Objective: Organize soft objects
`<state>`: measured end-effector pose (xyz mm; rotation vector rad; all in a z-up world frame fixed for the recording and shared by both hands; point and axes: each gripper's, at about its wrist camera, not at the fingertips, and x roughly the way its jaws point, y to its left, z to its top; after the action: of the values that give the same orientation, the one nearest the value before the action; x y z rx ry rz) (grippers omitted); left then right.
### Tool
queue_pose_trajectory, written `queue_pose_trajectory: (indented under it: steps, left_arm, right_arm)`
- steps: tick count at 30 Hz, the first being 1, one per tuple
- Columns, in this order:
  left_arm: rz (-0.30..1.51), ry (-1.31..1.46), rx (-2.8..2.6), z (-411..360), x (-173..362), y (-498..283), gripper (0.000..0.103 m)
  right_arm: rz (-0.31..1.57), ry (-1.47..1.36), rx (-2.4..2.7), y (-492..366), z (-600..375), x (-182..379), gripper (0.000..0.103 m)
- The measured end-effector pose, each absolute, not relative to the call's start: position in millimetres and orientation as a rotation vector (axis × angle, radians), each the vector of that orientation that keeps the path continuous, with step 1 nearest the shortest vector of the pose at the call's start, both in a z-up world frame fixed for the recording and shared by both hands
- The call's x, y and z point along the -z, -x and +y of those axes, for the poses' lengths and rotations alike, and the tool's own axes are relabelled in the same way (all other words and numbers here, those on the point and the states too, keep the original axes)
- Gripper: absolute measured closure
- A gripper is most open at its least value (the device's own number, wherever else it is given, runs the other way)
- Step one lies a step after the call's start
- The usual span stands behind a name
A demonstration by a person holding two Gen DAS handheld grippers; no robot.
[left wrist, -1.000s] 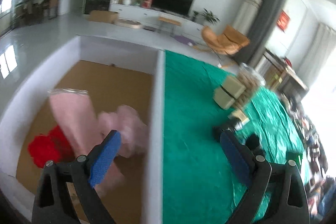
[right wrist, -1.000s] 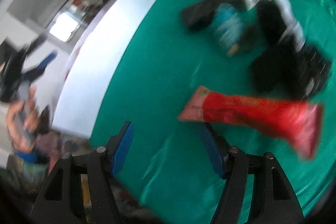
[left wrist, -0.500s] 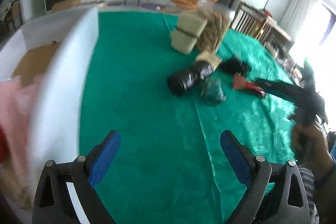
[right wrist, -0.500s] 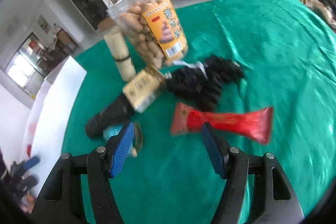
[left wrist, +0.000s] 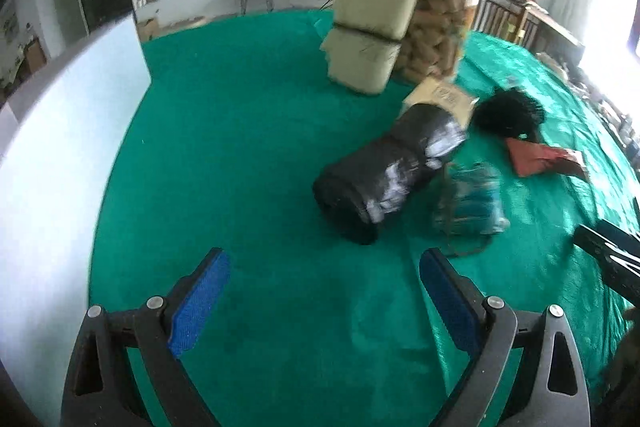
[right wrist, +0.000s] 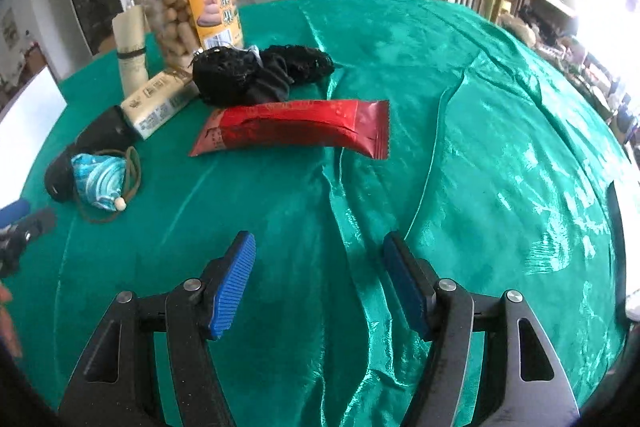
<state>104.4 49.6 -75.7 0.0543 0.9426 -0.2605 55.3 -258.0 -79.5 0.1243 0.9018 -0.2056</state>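
Observation:
On the green cloth lie a black bundled roll (left wrist: 384,179), a blue patterned pouch with a brown cord (left wrist: 468,201), a black lacy cloth (left wrist: 506,113) and a red snack packet (left wrist: 540,157). In the right wrist view the pouch (right wrist: 98,181), black cloth (right wrist: 256,77) and red packet (right wrist: 292,131) lie ahead of my right gripper (right wrist: 320,281). My left gripper (left wrist: 320,293) is open and empty, short of the black roll. My right gripper is open and empty above the cloth.
A white box wall (left wrist: 52,147) runs along the left. Two stacked beige blocks (left wrist: 368,35), a clear snack jar (right wrist: 192,3) and a small cream box (right wrist: 158,105) stand behind the soft things. The green cloth is wrinkled near my right gripper.
My left gripper swung from the box, where pink cloth lay, out over the table toward the black roll. My right gripper turned to face the red packet and drew back.

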Motion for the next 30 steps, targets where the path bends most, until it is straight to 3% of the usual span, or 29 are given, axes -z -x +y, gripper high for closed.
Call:
queue_pose_trajectory:
  steps: [5,30]
  left_arm:
    - [0.929,-0.105,0.219,47,88,-104,0.000]
    - [0.936,-0.092,0.213,48,91,-108,0.000]
  right_arm:
    - [0.899,-0.084,0.225,-44,-253,78,0.029]
    - [0.899,-0.095,0.220,-43,-254,78,0.028]
